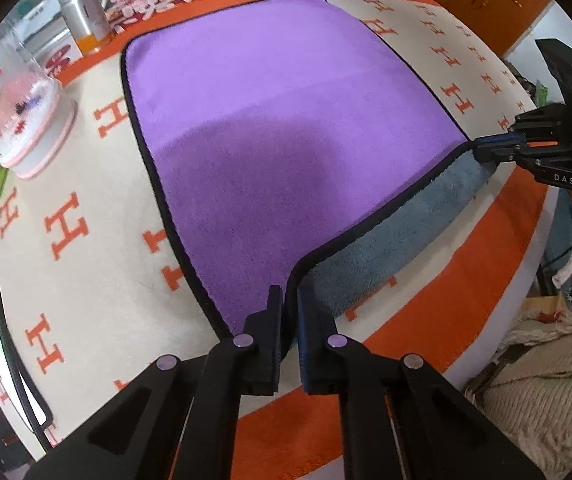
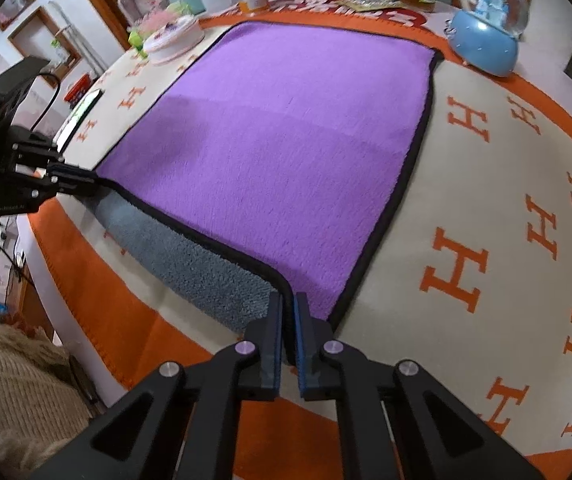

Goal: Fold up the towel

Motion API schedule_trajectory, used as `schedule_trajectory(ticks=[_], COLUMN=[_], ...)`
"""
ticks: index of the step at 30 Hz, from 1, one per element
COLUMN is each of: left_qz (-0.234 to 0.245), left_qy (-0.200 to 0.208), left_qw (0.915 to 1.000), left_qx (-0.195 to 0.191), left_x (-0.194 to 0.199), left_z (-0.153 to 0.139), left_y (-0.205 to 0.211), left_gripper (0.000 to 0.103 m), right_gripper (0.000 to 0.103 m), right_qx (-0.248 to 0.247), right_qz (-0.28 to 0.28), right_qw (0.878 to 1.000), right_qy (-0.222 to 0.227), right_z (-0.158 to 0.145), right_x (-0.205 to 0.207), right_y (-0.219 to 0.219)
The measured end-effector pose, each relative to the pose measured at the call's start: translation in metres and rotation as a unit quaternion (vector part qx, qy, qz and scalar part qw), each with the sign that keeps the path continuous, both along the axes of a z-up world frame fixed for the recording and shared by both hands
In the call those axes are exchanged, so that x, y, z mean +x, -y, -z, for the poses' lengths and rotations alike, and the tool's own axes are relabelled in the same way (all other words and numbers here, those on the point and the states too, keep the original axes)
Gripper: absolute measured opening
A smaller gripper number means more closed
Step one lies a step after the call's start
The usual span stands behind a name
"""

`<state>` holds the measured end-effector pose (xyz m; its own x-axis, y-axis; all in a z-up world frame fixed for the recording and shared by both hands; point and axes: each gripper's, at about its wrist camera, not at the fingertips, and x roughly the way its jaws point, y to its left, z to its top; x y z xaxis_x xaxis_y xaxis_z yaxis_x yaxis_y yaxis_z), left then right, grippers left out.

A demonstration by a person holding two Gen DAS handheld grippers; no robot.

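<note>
A purple towel [image 1: 278, 120] with black trim and a grey underside lies spread on the table; it also shows in the right wrist view [image 2: 286, 140]. My left gripper [image 1: 290, 300] is shut on the towel's near left corner. My right gripper [image 2: 289, 304] is shut on the near right corner. Both corners are lifted a little, so the grey underside [image 1: 385, 240] shows along the near edge. The right gripper [image 1: 485, 148] shows in the left wrist view, and the left gripper [image 2: 78, 178] in the right wrist view.
The table wears a cream cloth [image 1: 66, 264] with orange H marks and an orange border. A cake-shaped box [image 1: 34, 128], a metal tin [image 1: 86, 16] and a blue snow globe [image 2: 485, 36] stand along the far and left sides. A phone [image 2: 82, 116] lies at the left.
</note>
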<state>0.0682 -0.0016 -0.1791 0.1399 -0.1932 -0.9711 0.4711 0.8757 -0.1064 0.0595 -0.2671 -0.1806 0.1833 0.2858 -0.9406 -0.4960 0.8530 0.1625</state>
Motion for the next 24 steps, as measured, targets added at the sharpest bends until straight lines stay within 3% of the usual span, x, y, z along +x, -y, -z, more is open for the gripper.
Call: schedule_trajectory(ticks=[7,15,24], left_qz=[-0.040,-0.100,-0.145], left_qy=[0.060,0.134,0.172], left_qw=[0.9971,0.9840,0.9702], left_qx=[0.025,0.062,0.090], left_x=[0.021,0.091,0.172], left_z=[-0.034,-0.073,-0.068], left_y=[-0.001,0.007,0.014], left_gripper=[0.005,0.005,0.005], right_gripper=[0.005,0.005,0.005], right_qx=[0.000,-0.012,-0.037], right_qz=[0.037,0.076,0.115], right_qw=[0.998,0.990,0.980], right_qy=[0.058,0.121,0.155], right_z=[-0.035,-0.072,-0.076], right_x=[0.018,0.079,0.166], right_y=[0.000,-0.003,-0.014])
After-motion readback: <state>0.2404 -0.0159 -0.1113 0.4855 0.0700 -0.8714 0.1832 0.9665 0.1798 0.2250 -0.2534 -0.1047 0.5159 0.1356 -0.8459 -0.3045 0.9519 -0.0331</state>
